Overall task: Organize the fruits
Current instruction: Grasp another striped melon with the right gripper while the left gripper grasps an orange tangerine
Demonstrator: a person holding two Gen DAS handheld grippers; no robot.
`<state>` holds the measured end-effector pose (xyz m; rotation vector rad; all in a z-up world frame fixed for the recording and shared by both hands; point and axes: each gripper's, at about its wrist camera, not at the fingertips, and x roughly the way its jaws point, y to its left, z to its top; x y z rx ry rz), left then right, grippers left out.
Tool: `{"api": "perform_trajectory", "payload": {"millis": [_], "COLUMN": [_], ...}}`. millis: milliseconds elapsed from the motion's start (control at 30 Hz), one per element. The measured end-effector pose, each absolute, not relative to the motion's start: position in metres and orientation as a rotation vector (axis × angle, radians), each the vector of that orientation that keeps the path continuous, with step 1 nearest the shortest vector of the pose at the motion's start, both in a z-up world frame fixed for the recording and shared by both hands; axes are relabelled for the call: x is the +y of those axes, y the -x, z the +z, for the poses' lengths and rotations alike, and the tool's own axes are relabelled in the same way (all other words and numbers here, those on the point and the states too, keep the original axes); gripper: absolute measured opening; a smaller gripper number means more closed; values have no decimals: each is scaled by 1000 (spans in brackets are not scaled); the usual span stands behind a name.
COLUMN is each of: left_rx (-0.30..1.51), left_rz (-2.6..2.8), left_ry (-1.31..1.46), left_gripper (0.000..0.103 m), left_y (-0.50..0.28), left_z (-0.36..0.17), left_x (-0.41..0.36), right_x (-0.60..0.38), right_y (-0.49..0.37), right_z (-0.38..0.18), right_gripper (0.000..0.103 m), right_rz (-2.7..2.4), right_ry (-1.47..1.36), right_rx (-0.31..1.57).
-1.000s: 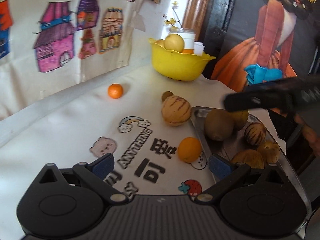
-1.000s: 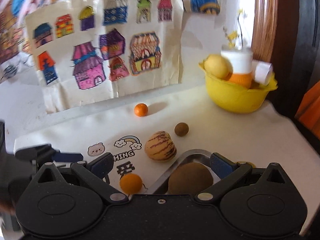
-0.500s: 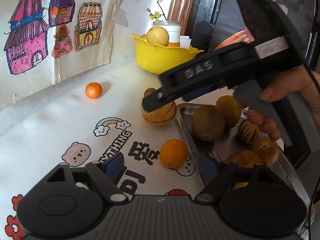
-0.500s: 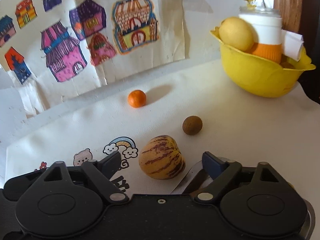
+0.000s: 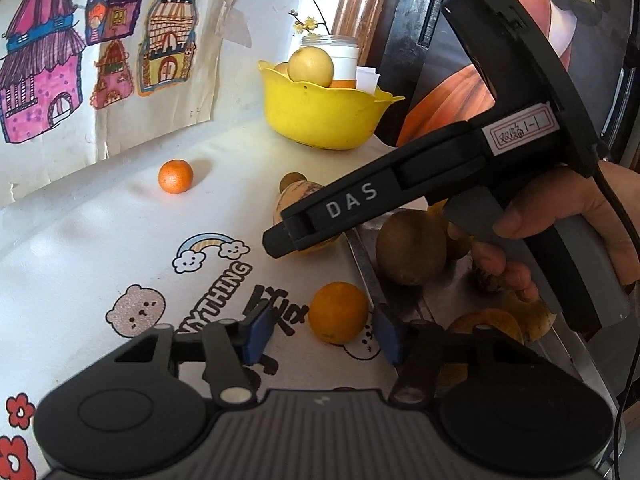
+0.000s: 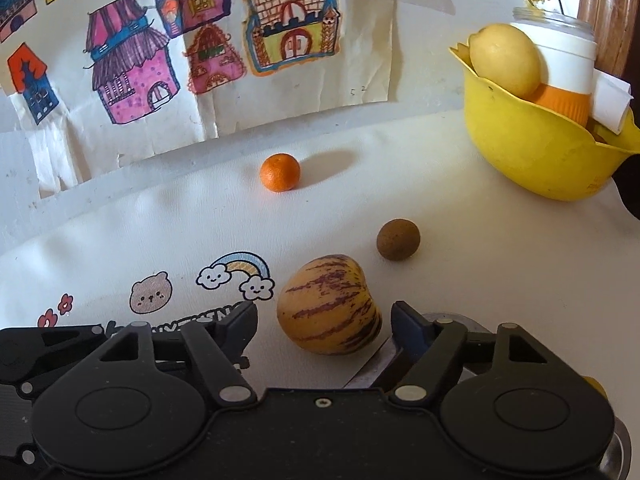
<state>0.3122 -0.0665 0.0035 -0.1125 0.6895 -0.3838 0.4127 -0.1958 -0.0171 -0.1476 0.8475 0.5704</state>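
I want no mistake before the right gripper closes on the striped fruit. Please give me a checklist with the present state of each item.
1. Right gripper open: ok, both fingers stand apart.
2. Yellow purple-striped round fruit between the fingers: ok, it sits in the gap.
3. Fingers touching the fruit: cannot tell; the right one looks very near.
4. Small brown round fruit apart from the striped one: ok, cloth shows between them.
5. Metal tray has free room: cannot tell, several fruits fill it and the right hand covers part.
6. Left gripper out of the way: ok, open around the large orange.
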Motion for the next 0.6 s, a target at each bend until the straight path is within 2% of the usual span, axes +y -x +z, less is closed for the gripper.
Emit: {"api": "perform_trajectory", "payload": {"millis": [133,333,600], "left_rx": [695,700,702], "left_rz": [-392,-424,-431], "left_ry": [137,146,159], "left_gripper": [48,35,34], "left_y": [-313,-311,-313], "left_z": [3,3,2], "left_x": [-64,-65,-64], "right_x": [-194,-194,-197], "right_y": [-412,-414,-414], "right_z": [-18,-20,-20], "right_gripper": [64,58,57], "right_rz": [567,560,552], "right_ry": [163,158,116], "right_rx": [846,847,844]}}
